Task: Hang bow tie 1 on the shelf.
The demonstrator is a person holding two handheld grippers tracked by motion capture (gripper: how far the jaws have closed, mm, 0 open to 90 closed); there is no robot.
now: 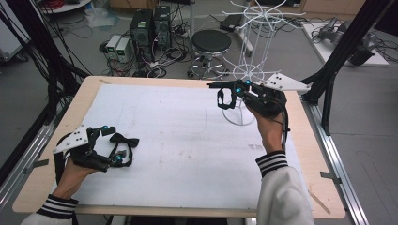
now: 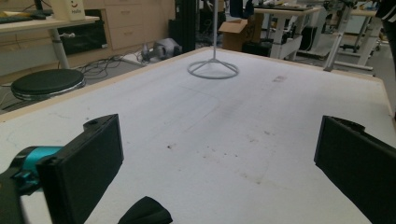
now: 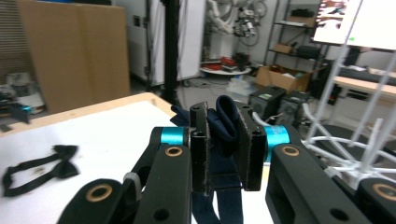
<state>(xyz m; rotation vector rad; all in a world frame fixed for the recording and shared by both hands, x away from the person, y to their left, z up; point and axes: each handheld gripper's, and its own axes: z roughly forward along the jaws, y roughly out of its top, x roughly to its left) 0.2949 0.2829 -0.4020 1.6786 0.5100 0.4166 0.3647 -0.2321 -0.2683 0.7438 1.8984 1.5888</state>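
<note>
White wire rack (image 1: pixel 248 70) stands just beyond the right gripper (image 1: pixel 224 93), which carries a dangling bow tie (image 1: pixel 227 101). Left gripper (image 2: pixel 219 158): jaws wide, empty. Right gripper view: jaws pinch the navy tie (image 3: pixel 223 122); raise its loop squarely over a prong.

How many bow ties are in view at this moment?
2. A dark blue bow tie is clamped in the right tool, raised beside the white wire rack. A black bow tie lies on the table by the open left tool.
</note>
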